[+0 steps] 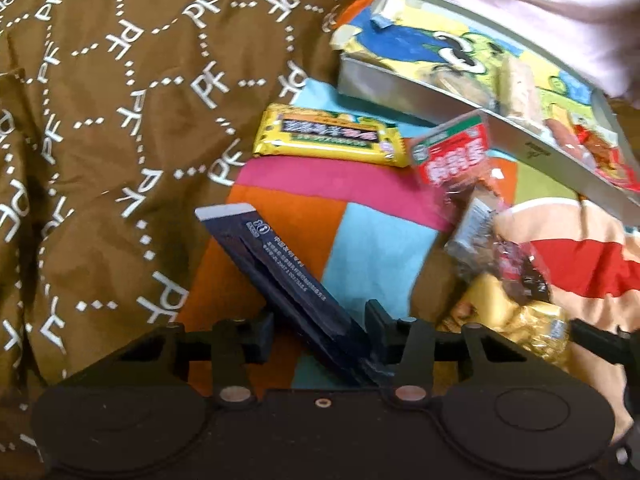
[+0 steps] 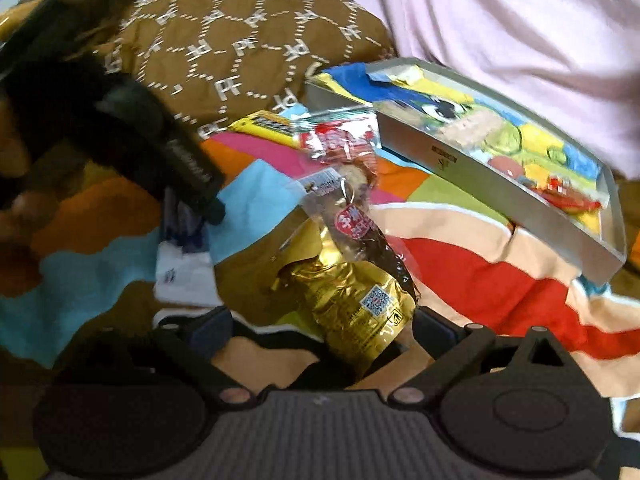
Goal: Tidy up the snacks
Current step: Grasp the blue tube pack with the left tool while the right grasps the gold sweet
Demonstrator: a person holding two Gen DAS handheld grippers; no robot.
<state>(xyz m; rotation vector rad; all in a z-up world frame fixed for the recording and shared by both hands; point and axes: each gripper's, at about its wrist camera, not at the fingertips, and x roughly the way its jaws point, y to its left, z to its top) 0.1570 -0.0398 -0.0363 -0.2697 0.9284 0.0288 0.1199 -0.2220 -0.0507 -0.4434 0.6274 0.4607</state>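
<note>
While snacks lie scattered, left gripper (image 1: pixel 318 334) straddles dark wrapper (image 1: pixel 276 280).

- A brown quilted cover (image 1: pixel 100 128) printed with white dotted hexagons and the letters "PF" fills the left side.
- A patchwork blanket (image 1: pixel 360 232) in orange, pink, sky blue, green, red and peach lies beside it.
- Pale pink fabric (image 2: pixel 500 12), softly creased, fills the upper right.

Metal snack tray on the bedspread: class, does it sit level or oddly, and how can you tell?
Oddly. The shallow silver metal tray sits tilted on the rumpled multicoloured bedspread, so the wrapped snacks inside could slide.
</note>
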